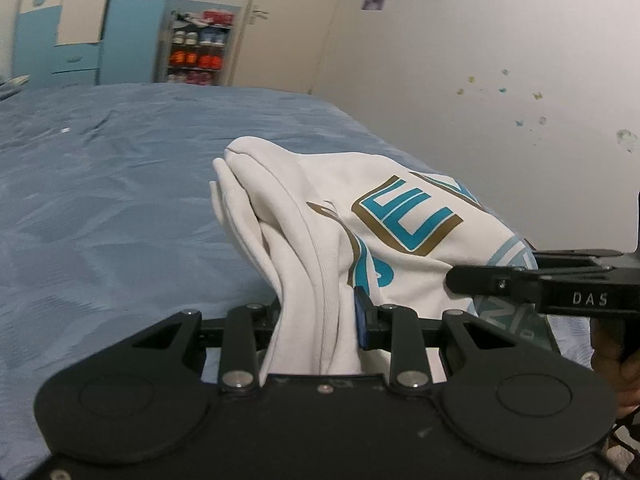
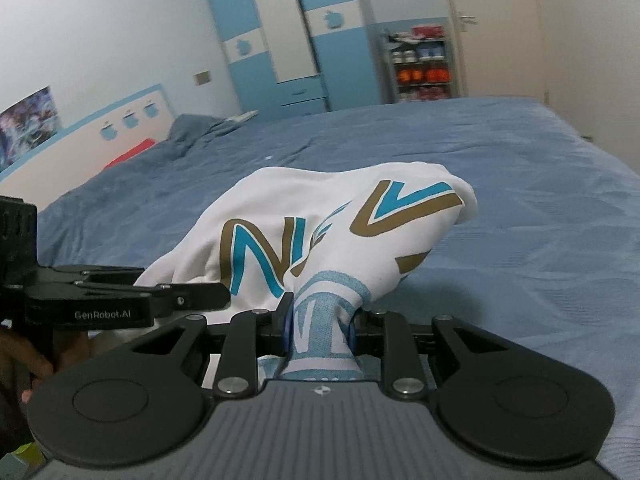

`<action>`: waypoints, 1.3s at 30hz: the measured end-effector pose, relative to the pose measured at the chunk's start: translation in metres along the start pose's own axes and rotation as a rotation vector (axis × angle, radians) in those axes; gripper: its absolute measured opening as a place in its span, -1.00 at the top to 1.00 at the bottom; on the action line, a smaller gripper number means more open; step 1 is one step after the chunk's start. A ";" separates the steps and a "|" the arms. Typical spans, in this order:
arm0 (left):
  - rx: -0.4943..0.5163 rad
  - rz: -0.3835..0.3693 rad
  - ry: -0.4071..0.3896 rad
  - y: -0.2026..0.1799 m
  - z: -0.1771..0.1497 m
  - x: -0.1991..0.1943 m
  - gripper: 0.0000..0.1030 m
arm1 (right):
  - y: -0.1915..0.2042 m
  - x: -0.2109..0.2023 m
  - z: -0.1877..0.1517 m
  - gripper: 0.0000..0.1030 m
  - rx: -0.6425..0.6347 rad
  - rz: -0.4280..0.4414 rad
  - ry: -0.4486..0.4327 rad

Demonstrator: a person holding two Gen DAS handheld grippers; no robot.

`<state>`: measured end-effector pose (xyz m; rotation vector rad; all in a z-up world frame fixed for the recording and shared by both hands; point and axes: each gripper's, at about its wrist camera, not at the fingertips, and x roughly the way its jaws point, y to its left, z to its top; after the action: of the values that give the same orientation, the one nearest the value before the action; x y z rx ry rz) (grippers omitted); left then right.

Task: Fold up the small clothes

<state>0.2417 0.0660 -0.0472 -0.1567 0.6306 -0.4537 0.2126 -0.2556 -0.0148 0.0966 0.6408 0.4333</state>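
We are working over a wide bed point(image 2: 500, 184) covered in a blue quilt, and it is serving as our folding surface; most of it is lying bare ahead of us, which should give the cloth room to come down flat. Behind it a blue-and-white wardrobe point(image 2: 296, 36) and a shoe rack point(image 2: 420, 64) are standing against the far wall, well apart from the work.

The task's thing, a white shirt point(image 1: 400, 220) with teal and gold lettering, is hanging bunched in the air above the near part of the quilt, between our two tools, and is drooping away from us toward the bed. We are holding it up, we judge, so that its loose length can drop and be laid out or doubled over; no tidy fold is showing yet, so we judge the task to be at an early stage.

Our left gripper point(image 1: 316, 320) is clamping a thick gather of plain white layers, with a seam running up through them. Our right gripper point(image 2: 322, 324) is pinching a narrower neck of cloth carrying a pale blue print. Both pairs of jaws are closed on the fabric, and the two tools are sitting just beside each other, each crossing into the other's view. A hand point(image 2: 36, 356) is partly showing below the left tool's handle.
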 end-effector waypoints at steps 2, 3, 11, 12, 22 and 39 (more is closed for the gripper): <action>0.024 -0.013 0.003 -0.018 0.000 0.014 0.44 | -0.010 -0.004 0.001 0.47 -0.013 -0.023 0.003; 0.039 -0.020 0.011 -0.026 0.000 0.023 0.44 | -0.019 -0.007 0.001 0.47 -0.013 -0.034 0.000; 0.010 -0.081 0.037 -0.051 -0.006 0.075 0.43 | -0.063 -0.010 -0.009 0.47 0.040 -0.067 -0.021; -0.009 -0.080 0.053 -0.052 -0.008 0.082 0.43 | -0.068 -0.005 -0.014 0.47 0.042 -0.070 -0.017; -0.006 -0.052 0.219 -0.039 -0.046 0.164 0.15 | -0.116 0.038 -0.082 0.34 0.153 -0.086 0.075; 0.133 0.124 -0.234 -0.107 0.009 0.104 -0.11 | -0.099 -0.028 -0.060 0.15 0.177 -0.417 -0.240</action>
<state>0.2821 -0.0766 -0.0658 -0.0423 0.3763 -0.3498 0.1930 -0.3598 -0.0688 0.1764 0.4456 -0.0391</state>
